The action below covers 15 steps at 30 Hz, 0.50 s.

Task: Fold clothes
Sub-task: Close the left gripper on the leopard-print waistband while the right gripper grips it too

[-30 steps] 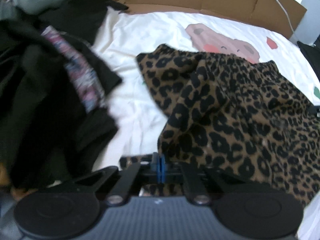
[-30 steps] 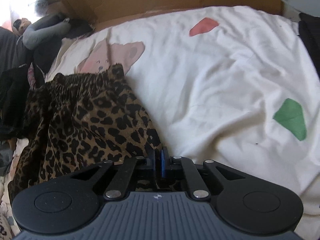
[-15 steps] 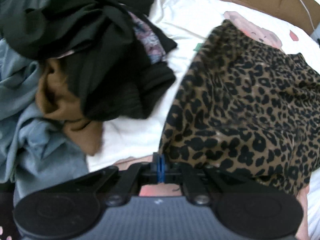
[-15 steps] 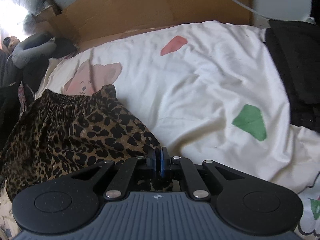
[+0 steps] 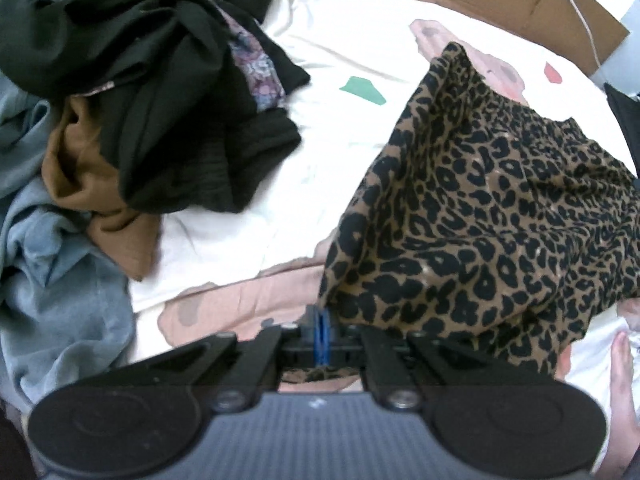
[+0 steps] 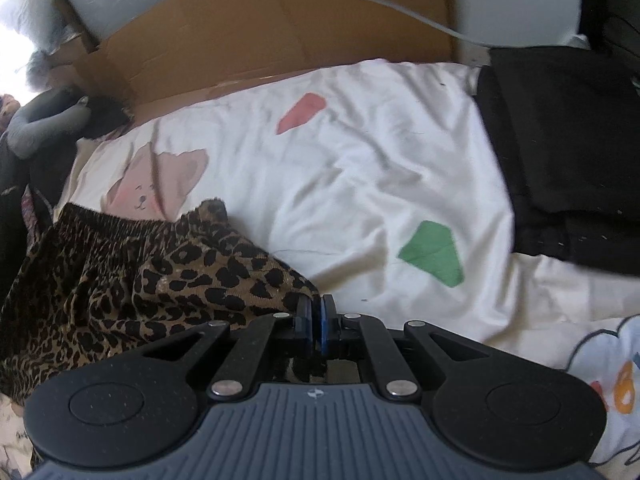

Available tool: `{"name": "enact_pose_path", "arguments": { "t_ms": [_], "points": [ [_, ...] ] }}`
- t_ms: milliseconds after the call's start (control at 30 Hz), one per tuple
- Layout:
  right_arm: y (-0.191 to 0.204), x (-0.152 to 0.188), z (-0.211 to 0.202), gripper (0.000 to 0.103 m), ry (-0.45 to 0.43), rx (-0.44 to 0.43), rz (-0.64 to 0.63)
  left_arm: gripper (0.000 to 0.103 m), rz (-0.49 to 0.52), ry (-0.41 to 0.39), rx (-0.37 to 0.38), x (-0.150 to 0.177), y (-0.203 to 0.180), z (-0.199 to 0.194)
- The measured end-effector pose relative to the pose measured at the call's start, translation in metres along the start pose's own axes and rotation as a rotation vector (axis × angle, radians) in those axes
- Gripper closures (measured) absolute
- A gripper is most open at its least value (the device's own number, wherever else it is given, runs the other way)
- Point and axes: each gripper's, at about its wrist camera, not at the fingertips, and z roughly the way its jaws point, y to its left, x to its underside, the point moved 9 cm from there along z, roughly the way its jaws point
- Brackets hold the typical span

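Tongs pinched tight, both pairs: left tongs [image 5: 321,326] clamped on a hem corner of the leopard-print garment [image 5: 492,216], low centre of the left view; right tongs [image 6: 316,322] clamped on another edge of the same cloth [image 6: 132,280], low centre of the right view. Cloth stretched between the two grips, lifted off the bed sheet [image 6: 360,184] and sagging across the right half of the left view, the lower left of the right view. Likely light, limp, not slippery; fine ribbed weave, gathered elastic waistband [image 6: 120,220] at the far edge. Best taken at corners or the waistband, never mid-panel, or bunching follows. Further out: white sheet, smooth and creased, printed with pink animals and coloured patches. Upper left of the left view, heap of unfolded clothes [image 5: 160,92], black, brown, grey-blue. Right edge of the right view, flat black stack [image 6: 560,152]. Cardboard [image 6: 260,32] behind.
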Motion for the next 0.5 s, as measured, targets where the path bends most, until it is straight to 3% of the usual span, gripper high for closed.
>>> {"name": "enact_pose_path", "arguments": {
  "t_ms": [67, 167, 333, 400, 500],
  "points": [
    [-0.007, -0.003, -0.003, 0.102, -0.005, 0.014, 0.014, 0.102, -0.036, 0.0, 0.016, -0.001, 0.001, 0.001],
    [-0.024, -0.011, -0.014, 0.103, -0.041, 0.111, 0.012, 0.102, -0.077, 0.012, 0.031, 0.003, -0.001, 0.004],
    [-0.043, -0.01, -0.021, 0.102, -0.025, 0.034, 0.109, 0.098, -0.068, 0.044, -0.004, 0.008, 0.003, 0.019],
    [-0.042, -0.004, -0.023, 0.102, -0.018, -0.005, 0.126, 0.09, -0.061, 0.029, -0.024, 0.003, 0.005, 0.018],
    [-0.034, 0.006, -0.021, 0.093, -0.001, -0.054, 0.127, 0.085, -0.052, -0.002, -0.052, -0.009, 0.007, 0.014]
  ]
}}
